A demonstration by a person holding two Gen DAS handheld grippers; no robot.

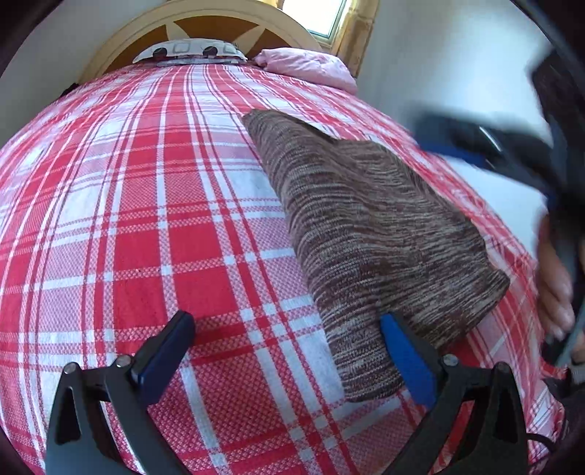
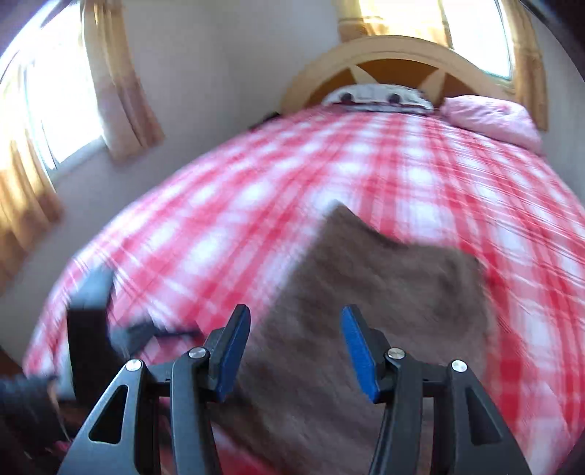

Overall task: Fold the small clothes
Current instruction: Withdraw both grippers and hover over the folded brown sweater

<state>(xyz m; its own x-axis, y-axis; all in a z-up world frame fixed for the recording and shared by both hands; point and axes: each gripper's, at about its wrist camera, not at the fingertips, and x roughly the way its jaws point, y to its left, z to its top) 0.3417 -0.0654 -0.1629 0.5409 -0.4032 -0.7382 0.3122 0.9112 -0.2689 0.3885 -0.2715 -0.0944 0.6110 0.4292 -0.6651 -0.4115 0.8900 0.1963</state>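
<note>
A brown striped knit garment lies folded on the red and white checked bedspread, towards the right side. My left gripper is open and empty just above the bedspread, its right finger next to the garment's near end. In the left wrist view my right gripper shows as a blur above the garment's right side. In the blurred right wrist view my right gripper is open and empty over the garment. The left gripper appears at the lower left there.
A patterned pillow and a pink quilt lie by the wooden headboard. A white wall runs along the bed's right side. Curtained windows stand to the left.
</note>
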